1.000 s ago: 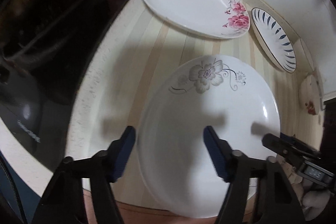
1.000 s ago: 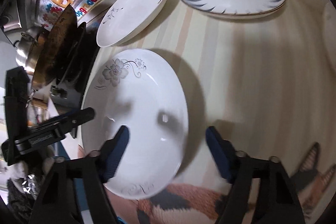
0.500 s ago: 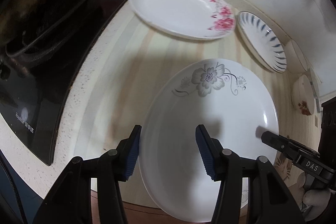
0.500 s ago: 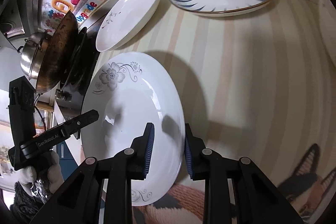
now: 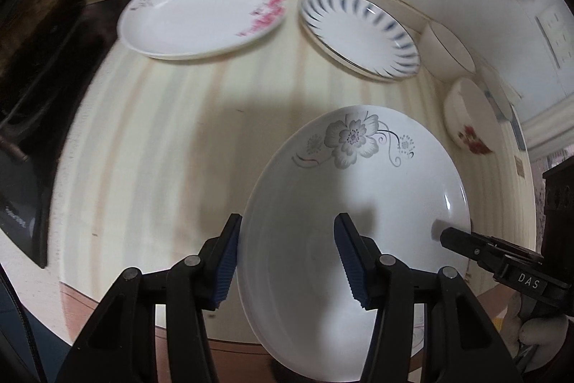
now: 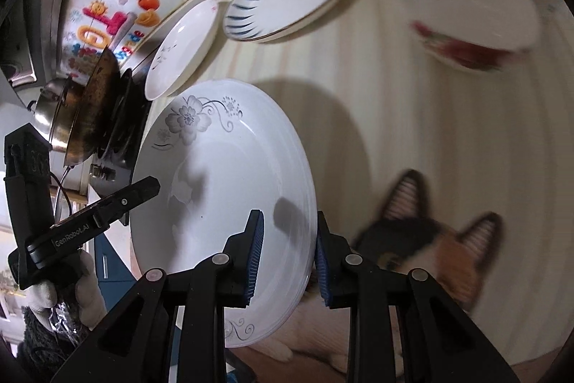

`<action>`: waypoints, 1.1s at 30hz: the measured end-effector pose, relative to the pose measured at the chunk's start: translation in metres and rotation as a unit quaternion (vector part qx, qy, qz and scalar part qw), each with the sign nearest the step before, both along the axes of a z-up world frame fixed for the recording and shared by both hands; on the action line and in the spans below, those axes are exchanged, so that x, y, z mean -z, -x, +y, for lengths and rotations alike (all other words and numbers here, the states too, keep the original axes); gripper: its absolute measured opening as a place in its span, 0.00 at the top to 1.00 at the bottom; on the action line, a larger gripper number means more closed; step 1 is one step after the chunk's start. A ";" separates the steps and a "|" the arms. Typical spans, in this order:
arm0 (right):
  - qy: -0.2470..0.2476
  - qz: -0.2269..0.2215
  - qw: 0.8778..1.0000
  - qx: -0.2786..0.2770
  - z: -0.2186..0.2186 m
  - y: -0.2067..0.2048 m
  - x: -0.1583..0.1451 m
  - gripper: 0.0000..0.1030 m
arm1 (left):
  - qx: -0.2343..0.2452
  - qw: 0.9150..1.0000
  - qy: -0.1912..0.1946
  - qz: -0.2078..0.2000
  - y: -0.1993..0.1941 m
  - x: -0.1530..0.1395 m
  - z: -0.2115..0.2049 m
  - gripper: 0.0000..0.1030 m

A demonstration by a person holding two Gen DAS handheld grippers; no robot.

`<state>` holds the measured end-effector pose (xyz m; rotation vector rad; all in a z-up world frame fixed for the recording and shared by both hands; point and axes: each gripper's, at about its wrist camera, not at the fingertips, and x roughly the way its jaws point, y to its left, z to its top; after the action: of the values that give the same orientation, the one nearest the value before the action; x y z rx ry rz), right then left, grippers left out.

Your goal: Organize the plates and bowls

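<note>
**A:** What has the left gripper [image 5: 287,261] got?

**B:** The white oval ceramic plate with the grey flower print [image 5: 358,203]. Its blue ribbed pads sit either side of the plate's left rim, one on the outside at nine o'clock of the plate, one over the inner face, pinching that edge.

**A:** And the right gripper [image 6: 288,250]?

**B:** It pinches the same plate at the opposite rim. In the right wrist view, one pad lies on the inner face and the other behind the edge, at about four o'clock of the plate. In the left wrist view its black finger reaches the plate's rim at three o'clock.

**A:** Where is the plate?

**B:** Between the two grippers, tilted, over the near part of the cream striped countertop [image 5: 172,139], its shadow falling on the stripes behind it.

**A:** What else is on the counter?

**B:** At eleven o'clock in the left view lies a white oval plate with pink blossoms [image 5: 201,13]; at one o'clock, a round white plate with blue dashes round its rim [image 5: 358,34]. At two o'clock stand a plain white bowl [image 5: 452,49] and a white bowl with a red flower [image 5: 470,121]. A black cooktop [image 5: 32,103] fills the nine o'clock side.
</note>
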<state>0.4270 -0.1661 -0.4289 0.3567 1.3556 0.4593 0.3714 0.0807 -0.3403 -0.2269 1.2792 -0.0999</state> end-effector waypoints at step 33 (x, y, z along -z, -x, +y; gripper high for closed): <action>0.028 0.043 0.999 0.007 -0.029 -0.002 0.022 0.71 | 0.039 0.997 -0.046 0.048 -0.018 0.036 -0.048 0.52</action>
<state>0.4290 -0.1948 -0.4513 0.3430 1.4464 0.3962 0.3894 0.0325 -0.3767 -0.1044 1.3846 -0.0976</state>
